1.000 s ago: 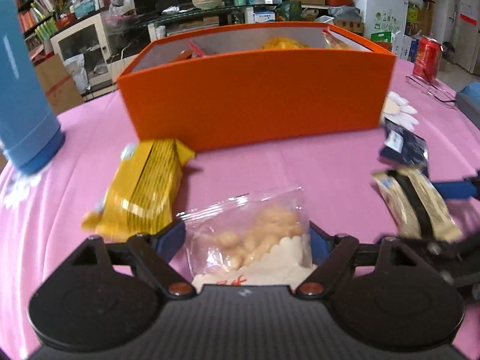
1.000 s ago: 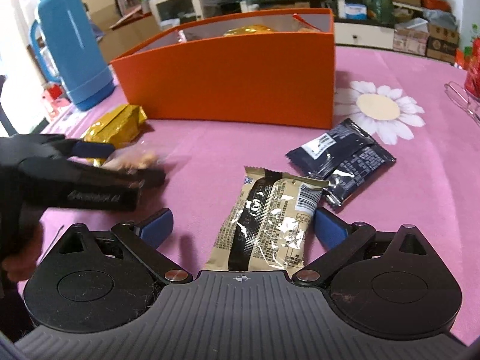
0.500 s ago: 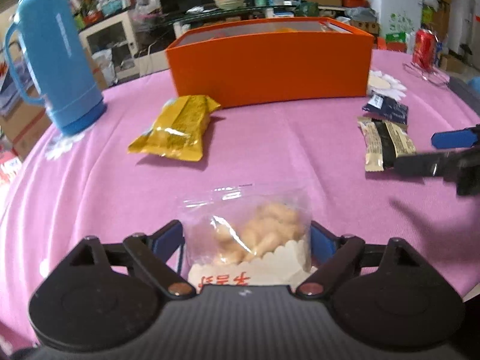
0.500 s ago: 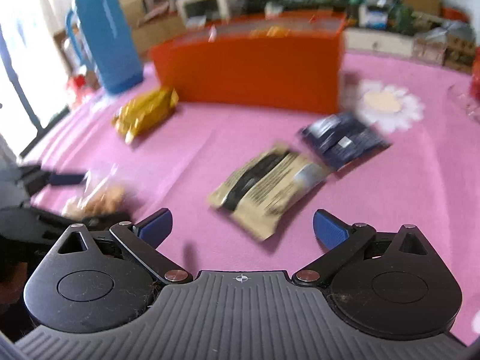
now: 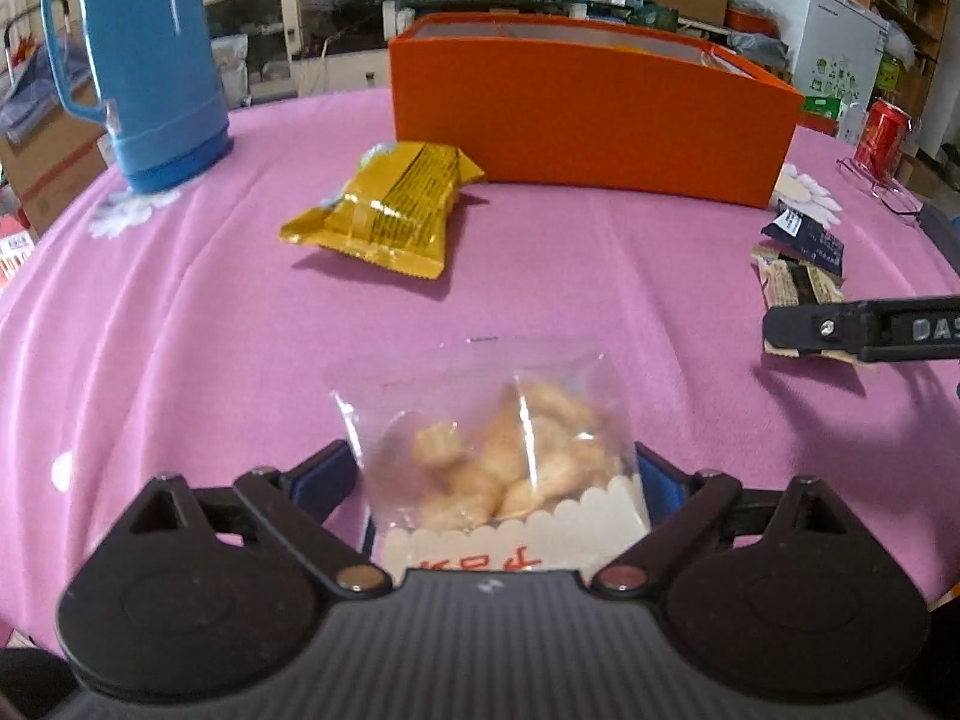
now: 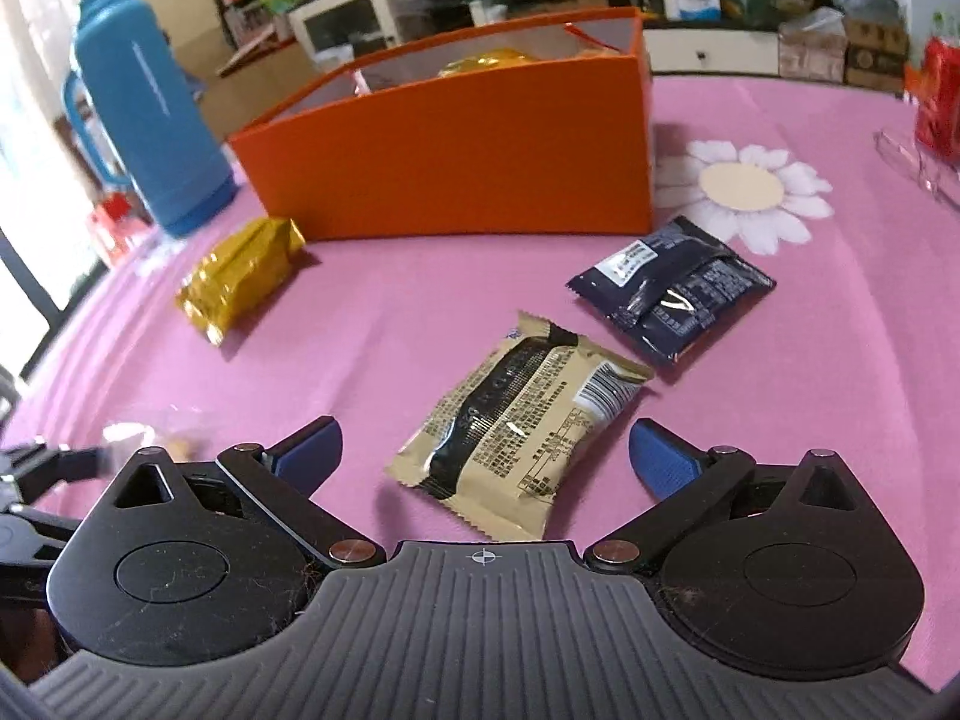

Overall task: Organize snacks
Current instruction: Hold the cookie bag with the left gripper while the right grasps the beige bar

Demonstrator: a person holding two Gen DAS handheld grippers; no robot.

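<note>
My left gripper (image 5: 495,474) is shut on a clear bag of pale puffed snacks (image 5: 504,456), held above the pink tablecloth. A yellow snack pack (image 5: 390,204) lies in front of the orange box (image 5: 588,114). My right gripper (image 6: 485,450) is open and empty, with a beige and black snack pack (image 6: 522,414) lying on the cloth between and ahead of its fingers. A dark blue pack (image 6: 672,288) lies beyond it. The yellow pack (image 6: 240,276) and the orange box (image 6: 456,162), with snacks inside, also show in the right wrist view. The right gripper's finger shows in the left wrist view (image 5: 864,330).
A tall blue thermos (image 5: 144,54) stands at the far left of the table. A red can (image 5: 882,132) and glasses (image 5: 876,186) sit at the far right. Shelves and clutter stand behind the table.
My left gripper has pulled back from the orange box with the clear bag still in it. My right gripper has drawn back and turned, so the beige pack lies further ahead.
</note>
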